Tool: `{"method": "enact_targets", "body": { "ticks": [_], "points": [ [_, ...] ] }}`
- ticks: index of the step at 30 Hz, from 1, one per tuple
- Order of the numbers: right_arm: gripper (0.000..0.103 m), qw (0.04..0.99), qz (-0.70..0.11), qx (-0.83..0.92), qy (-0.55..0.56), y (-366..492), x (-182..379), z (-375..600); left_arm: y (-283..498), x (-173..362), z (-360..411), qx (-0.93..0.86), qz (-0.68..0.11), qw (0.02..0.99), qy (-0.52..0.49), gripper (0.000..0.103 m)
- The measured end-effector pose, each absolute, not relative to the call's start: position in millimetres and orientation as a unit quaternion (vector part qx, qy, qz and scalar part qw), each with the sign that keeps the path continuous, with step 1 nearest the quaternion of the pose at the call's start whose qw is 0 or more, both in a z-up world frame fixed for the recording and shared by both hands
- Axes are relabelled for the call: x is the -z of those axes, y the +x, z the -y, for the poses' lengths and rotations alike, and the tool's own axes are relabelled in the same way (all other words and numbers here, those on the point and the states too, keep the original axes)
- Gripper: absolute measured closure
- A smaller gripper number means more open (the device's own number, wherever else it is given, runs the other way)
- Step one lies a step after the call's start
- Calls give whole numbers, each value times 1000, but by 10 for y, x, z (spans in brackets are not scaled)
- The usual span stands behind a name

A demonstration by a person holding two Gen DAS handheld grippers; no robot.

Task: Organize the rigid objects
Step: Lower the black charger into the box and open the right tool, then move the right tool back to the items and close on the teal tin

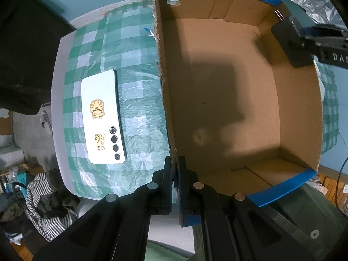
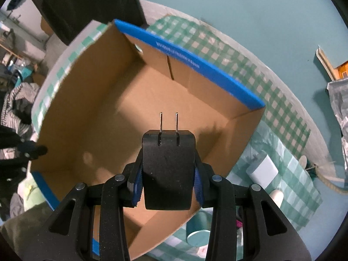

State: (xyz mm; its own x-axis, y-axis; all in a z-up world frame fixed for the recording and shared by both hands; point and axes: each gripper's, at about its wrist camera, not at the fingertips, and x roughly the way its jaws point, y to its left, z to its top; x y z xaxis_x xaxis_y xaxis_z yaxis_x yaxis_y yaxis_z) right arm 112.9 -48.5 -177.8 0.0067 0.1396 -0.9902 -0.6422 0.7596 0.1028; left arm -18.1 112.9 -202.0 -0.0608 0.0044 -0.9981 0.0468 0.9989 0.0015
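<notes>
Left gripper [image 1: 175, 167]: pinched shut on the torn wall of the box [image 1: 300, 108], bottom centre of the left view; probably steadying the box so it does not slide while it is loaded.
Right gripper [image 2: 168, 174]: clamped on a black adapter [image 2: 168, 169], prongs pointing forward, lower centre of the right view; it hangs over the open box, likely about to be dropped in.
Box: one, cardboard with blue rim, nothing inside it yet.
Phone [image 1: 102, 117]: one, white, face down on the checked cloth [image 1: 134, 43], left of the box, well apart from both grippers.
White charger [image 2: 262, 170]: one, on the cloth at the right of the right view.
Teal cup [image 2: 198, 230]: one, lower right, beside the box.
Adapters: one black.
</notes>
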Motion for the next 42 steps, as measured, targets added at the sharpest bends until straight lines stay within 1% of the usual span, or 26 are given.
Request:
{"method": "enact_targets", "body": {
  "ticks": [11, 20, 23, 25, 27, 29, 33, 38, 42],
  "points": [
    [66, 671, -664, -267, -192, 1118, 1956, 564, -185, 2025, -1146, 16, -728, 685, 21, 99],
    [66, 689, -655, -256, -173, 1184, 1837, 590, -189, 2019, -1137, 15, -727, 686, 24, 99],
    [61, 699, -648, -254, -162, 1190, 1734, 624, -192, 2017, -1135, 15, -727, 686, 23, 99],
    [51, 707, -642, -252, -155, 1177, 1647, 650, -192, 2016, -1133, 15, -727, 686, 23, 99],
    [49, 714, -637, -252, -149, 1165, 1557, 673, -194, 2017, -1135, 16, -727, 686, 24, 99],
    [48, 721, -630, -252, -140, 1143, 1439, 721, -197, 2018, -1140, 16, -727, 686, 24, 99],
    [40, 733, -622, -238, -136, 1100, 1257, 859, -197, 2019, -1143, 17, -727, 686, 24, 99],
    [39, 740, -625, -217, -123, 1040, 1155, 1112, -198, 2019, -1145, 16, -728, 685, 23, 99],
    [37, 739, -633, -193, -129, 966, 1197, 1301, -197, 2020, -1142, 16, -727, 686, 24, 99]
  ]
}}
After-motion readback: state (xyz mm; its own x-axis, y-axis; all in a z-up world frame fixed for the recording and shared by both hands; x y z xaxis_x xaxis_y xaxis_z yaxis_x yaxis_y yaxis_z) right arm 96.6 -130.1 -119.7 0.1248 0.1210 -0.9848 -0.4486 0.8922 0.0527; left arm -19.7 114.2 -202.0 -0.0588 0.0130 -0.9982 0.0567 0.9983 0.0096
